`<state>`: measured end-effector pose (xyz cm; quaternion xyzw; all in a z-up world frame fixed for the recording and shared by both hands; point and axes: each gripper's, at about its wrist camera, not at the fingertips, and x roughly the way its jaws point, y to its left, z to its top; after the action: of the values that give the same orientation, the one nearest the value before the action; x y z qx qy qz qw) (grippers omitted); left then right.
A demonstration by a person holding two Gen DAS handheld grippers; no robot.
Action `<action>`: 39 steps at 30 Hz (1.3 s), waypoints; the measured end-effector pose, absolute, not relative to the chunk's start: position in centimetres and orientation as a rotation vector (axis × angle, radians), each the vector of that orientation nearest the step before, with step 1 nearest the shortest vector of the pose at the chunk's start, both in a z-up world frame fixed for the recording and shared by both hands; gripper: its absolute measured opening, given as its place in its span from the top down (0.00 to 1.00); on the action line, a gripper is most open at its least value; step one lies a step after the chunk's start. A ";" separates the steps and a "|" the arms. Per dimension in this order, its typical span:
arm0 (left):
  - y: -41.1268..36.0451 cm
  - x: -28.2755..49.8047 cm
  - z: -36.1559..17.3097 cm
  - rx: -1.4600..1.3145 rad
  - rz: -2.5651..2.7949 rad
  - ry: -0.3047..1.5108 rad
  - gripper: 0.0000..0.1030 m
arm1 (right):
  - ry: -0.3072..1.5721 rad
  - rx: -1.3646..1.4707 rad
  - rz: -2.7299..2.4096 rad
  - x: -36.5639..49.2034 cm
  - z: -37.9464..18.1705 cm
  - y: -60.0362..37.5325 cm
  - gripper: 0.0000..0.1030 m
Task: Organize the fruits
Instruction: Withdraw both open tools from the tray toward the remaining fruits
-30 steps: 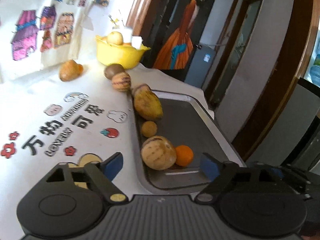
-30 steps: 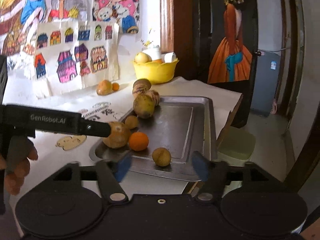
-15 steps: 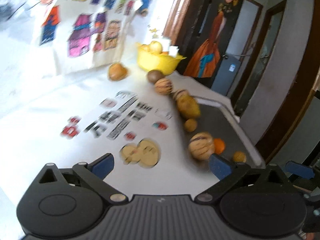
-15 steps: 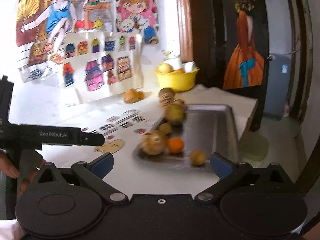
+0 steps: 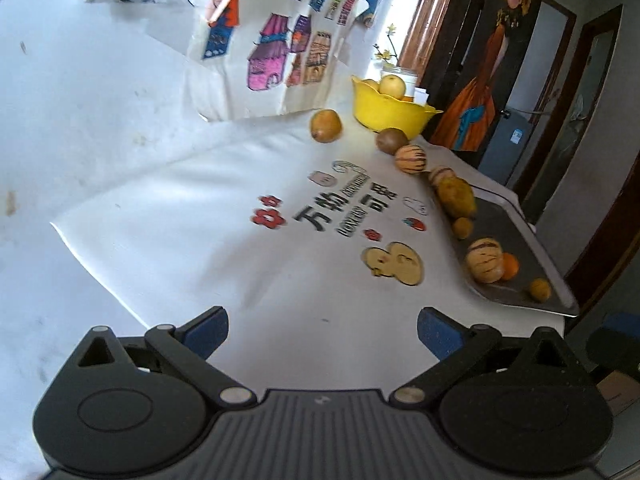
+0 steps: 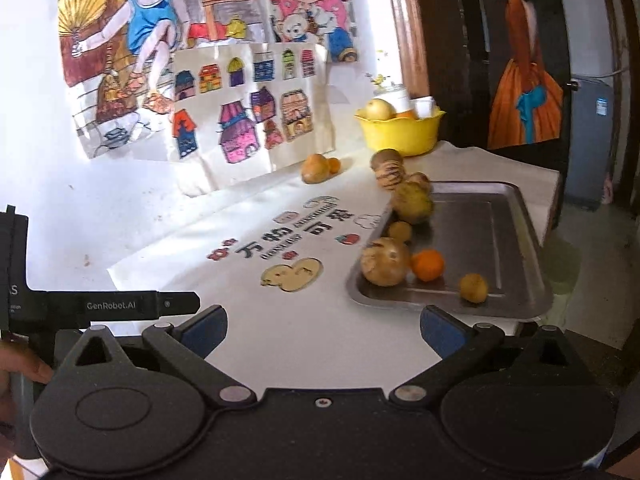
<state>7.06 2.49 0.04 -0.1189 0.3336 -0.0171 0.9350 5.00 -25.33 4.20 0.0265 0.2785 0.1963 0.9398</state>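
A metal tray [image 6: 504, 208] lies at the table's right end. In it are a striped melon [image 6: 385, 267], an orange [image 6: 428, 265], a small brown fruit [image 6: 473, 288], another small one [image 6: 400, 231] and a large yellow-brown fruit [image 6: 412, 202]. On the cloth behind stand a striped fruit [image 5: 410, 159], a brown kiwi-like fruit [image 5: 391, 140] and a brown pear [image 5: 326, 125]. A yellow bowl [image 5: 390, 111] holds more fruit. My left gripper [image 5: 322, 332] is open and empty over the white cloth. My right gripper [image 6: 323, 330] is open and empty, short of the tray's near rim.
The white cloth [image 5: 224, 208] carries printed characters and cartoon pictures [image 5: 344, 208]. Coloured drawings [image 6: 240, 120] hang on the back wall. The table's right edge drops to the floor beside dark doors [image 6: 524, 60]. The left gripper's black body [image 6: 100, 306] crosses the right wrist view.
Both grippers have drawn back from the tray toward the near side and opened wider. The left one has swung left, so the tray now sits at its far right.
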 end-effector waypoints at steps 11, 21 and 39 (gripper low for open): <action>5.4 9.7 6.7 -0.112 -0.018 0.579 0.01 | 0.638 0.041 0.509 11.0 12.9 -25.1 0.01; 3.4 16.5 11.0 -0.160 -0.111 0.566 0.01 | 0.561 0.184 0.496 20.6 20.2 -26.2 0.01; -0.4 30.4 9.5 0.026 -0.203 0.533 0.01 | 0.684 0.039 0.465 41.1 19.2 -23.1 0.01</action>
<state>30.36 -0.37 9.54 0.0127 0.2629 -0.1002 0.9595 41.08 -23.06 19.25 0.0191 0.3322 0.2258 0.9156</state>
